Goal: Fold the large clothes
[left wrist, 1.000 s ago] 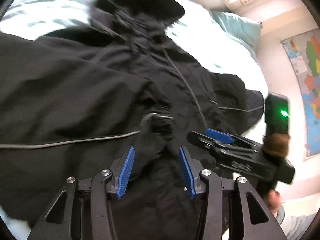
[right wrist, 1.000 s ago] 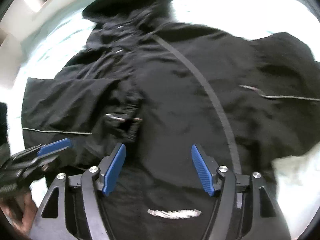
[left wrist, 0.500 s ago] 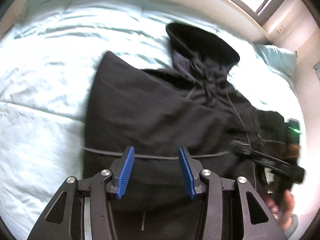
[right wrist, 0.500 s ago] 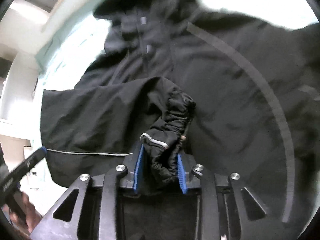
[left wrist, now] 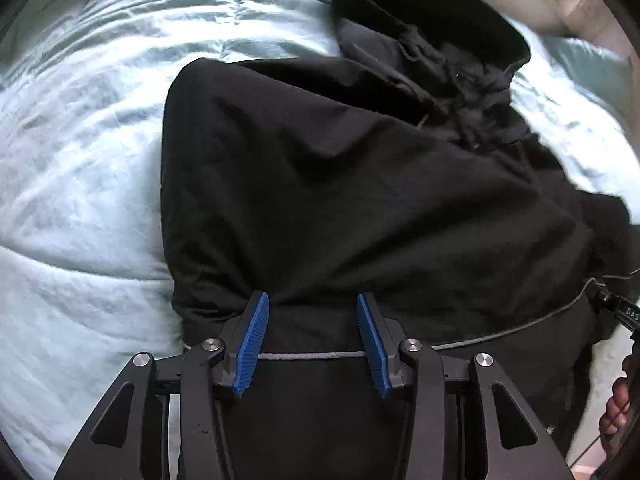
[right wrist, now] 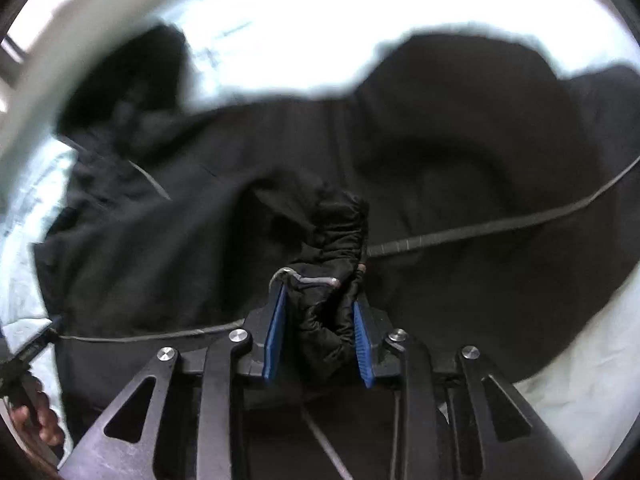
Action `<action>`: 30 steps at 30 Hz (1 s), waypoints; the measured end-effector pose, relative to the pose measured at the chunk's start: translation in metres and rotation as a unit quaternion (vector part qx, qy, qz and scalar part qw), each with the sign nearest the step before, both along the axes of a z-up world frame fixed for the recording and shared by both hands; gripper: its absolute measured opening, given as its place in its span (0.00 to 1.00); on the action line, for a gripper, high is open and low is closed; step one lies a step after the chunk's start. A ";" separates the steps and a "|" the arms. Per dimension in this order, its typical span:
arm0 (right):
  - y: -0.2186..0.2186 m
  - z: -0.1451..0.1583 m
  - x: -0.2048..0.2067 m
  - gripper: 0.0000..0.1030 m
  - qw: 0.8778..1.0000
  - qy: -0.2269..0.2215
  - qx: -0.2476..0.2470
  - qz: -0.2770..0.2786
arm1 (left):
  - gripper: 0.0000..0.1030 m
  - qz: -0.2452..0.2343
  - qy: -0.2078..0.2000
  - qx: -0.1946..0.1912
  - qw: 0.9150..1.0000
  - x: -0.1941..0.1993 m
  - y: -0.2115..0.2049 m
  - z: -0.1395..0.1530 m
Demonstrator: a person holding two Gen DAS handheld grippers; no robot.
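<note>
A black hooded jacket [left wrist: 340, 184] lies on a pale blue-green quilt [left wrist: 80, 160], hood [left wrist: 420, 12] at the far end. My left gripper [left wrist: 311, 298] hangs open just above the jacket's near folded edge, and a thin grey stripe [left wrist: 312, 356] runs between its blue pads. My right gripper [right wrist: 320, 300] is shut on the jacket's gathered sleeve cuff [right wrist: 340, 232], which bunches up between the pads and stands lifted off the body of the jacket [right wrist: 460, 160]. Each gripper shows at the edge of the other's view.
The other gripper [left wrist: 624, 312] and a hand [left wrist: 616, 408] sit at the right edge of the left wrist view. A pale pillow [left wrist: 580, 60] lies at the far right of the bed. A light wall and window frame [right wrist: 40, 60] run behind the bed.
My right gripper closed on the sleeve cuff and carried it sideways across the jacket. My left gripper left the cuff area, still open, and came down over the jacket's near left edge.
</note>
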State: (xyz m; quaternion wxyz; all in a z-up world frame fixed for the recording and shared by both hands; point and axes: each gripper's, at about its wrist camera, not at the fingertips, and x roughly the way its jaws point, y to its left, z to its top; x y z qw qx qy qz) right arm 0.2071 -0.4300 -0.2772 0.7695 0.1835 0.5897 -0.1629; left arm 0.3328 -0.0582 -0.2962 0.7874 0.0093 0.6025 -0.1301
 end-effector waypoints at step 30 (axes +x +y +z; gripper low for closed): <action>0.093 -0.010 0.017 0.62 0.991 0.053 -0.054 0.110 | 0.46 -0.030 -0.030 0.069 0.997 -0.061 -0.004 0.030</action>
